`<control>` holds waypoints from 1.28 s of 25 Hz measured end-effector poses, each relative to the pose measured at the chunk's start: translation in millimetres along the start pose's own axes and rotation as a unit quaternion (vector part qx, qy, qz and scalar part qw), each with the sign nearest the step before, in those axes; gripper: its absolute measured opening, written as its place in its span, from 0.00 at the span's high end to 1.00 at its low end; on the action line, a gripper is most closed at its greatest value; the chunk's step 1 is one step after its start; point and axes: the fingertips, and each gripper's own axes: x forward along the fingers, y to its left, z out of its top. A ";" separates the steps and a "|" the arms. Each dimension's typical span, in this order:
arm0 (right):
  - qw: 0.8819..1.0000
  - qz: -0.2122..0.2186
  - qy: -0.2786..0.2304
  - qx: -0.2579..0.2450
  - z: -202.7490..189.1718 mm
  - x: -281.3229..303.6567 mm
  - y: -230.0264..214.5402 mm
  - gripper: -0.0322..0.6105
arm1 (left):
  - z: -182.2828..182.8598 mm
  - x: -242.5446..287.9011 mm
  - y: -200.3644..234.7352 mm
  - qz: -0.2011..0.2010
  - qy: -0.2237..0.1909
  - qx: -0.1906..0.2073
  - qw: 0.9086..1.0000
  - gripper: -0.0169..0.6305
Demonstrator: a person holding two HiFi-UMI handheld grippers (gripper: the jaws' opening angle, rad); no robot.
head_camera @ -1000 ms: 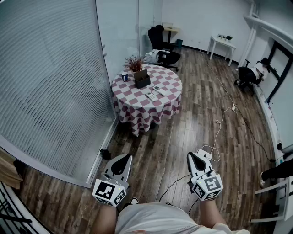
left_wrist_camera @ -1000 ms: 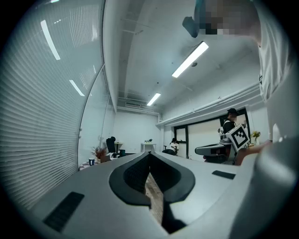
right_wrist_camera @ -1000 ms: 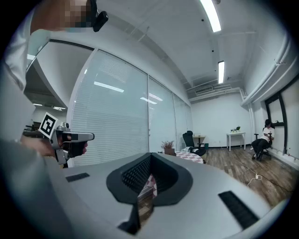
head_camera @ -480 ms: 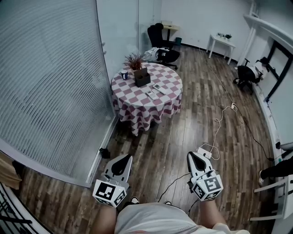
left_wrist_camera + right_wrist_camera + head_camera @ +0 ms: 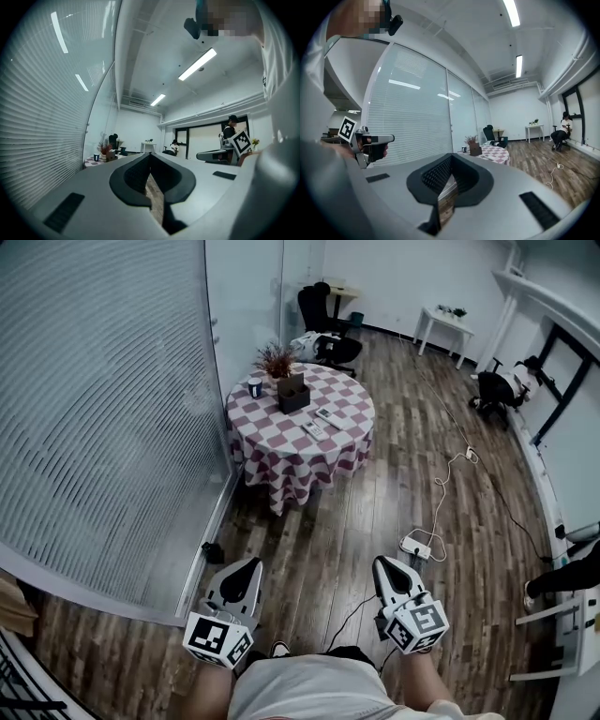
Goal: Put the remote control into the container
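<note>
Far ahead stands a round table [image 5: 281, 442] under a red-and-white checked cloth. On it lie two light remote controls [image 5: 328, 415] [image 5: 310, 431], beside a dark box-shaped container [image 5: 293, 396]. My left gripper [image 5: 250, 564] and right gripper [image 5: 383, 562] hang low over the wooden floor, well short of the table. Both are shut, with nothing between their jaws. The left gripper view shows its jaws [image 5: 150, 155] meeting at the tip. In the right gripper view the right gripper [image 5: 451, 158] points toward the table [image 5: 496, 153] and the container [image 5: 476, 151].
A plant [image 5: 275, 359] and a dark mug [image 5: 255, 389] share the tabletop. A glass wall with blinds [image 5: 103, 409] runs along the left. A power strip [image 5: 414, 547] with its cable lies on the floor ahead right. Office chairs [image 5: 323, 320], a white side table [image 5: 445, 322] and a seated person [image 5: 495, 385] are at the back.
The head view has shifted a little; the table sits slightly higher and both grippers sit lower in the frame. Both grippers stay shut and empty.
</note>
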 end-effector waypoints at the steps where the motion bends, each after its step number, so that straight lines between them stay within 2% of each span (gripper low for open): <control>1: 1.000 -0.001 0.008 0.005 -8.1 1.9 7.5 0.93 | -1.0 -1.8 4.2 -0.002 0.001 0.000 1.000 0.96; 4: 0.999 0.000 0.034 0.004 -22.1 5.7 26.3 0.93 | -2.9 -3.4 10.4 -0.020 0.003 0.004 1.000 0.96; 10: 0.999 -0.012 0.032 -0.009 -4.0 22.2 21.2 0.93 | -4.9 5.5 29.4 -0.037 0.002 -0.009 0.999 0.96; 17: 0.999 0.000 0.042 -0.012 -9.1 70.4 4.1 0.93 | -7.5 32.0 62.2 -0.007 0.002 0.012 1.000 0.96; 24: 0.999 0.022 0.038 0.000 -3.3 126.5 -47.2 0.93 | -3.0 100.8 82.5 0.004 0.009 0.024 1.000 0.96; 28: 0.998 0.044 0.039 0.003 4.8 157.8 -84.4 0.93 | 3.5 151.7 84.7 0.017 0.016 0.048 0.999 0.96; 32: 0.997 0.059 0.043 0.021 3.9 183.0 -127.3 0.93 | 8.0 203.9 88.4 0.032 0.016 0.049 0.998 0.96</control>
